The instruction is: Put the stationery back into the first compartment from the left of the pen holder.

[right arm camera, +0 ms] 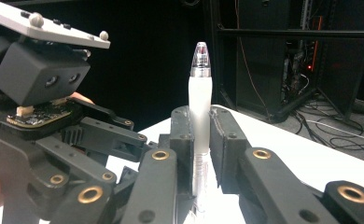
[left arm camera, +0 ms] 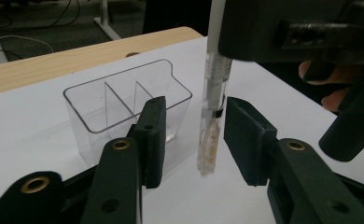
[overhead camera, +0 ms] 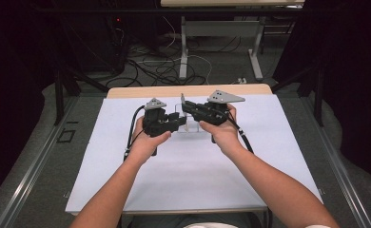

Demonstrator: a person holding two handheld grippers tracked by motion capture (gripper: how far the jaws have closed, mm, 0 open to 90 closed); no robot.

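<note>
The pen (right arm camera: 200, 116) has a frosted white plastic barrel, a shiny metallic tip and a clear lower part. The tray (left arm camera: 124, 105) at the left gripper view's centre-left is clear, glossy plastic. Both grippers (left arm camera: 189, 135) (right arm camera: 199, 140) are matt black plastic with brass-coloured rivets. The table (overhead camera: 188, 156) has a matt white top and a pale wood edge.

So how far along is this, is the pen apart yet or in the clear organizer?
Done so far: the right gripper is shut on the pen, held upright just above the table. In hand: the left gripper is open, its jaws either side of the pen's clear lower end, apparently about to close on it. Left: the clear organizer is empty; the pen looks in one piece.
</note>
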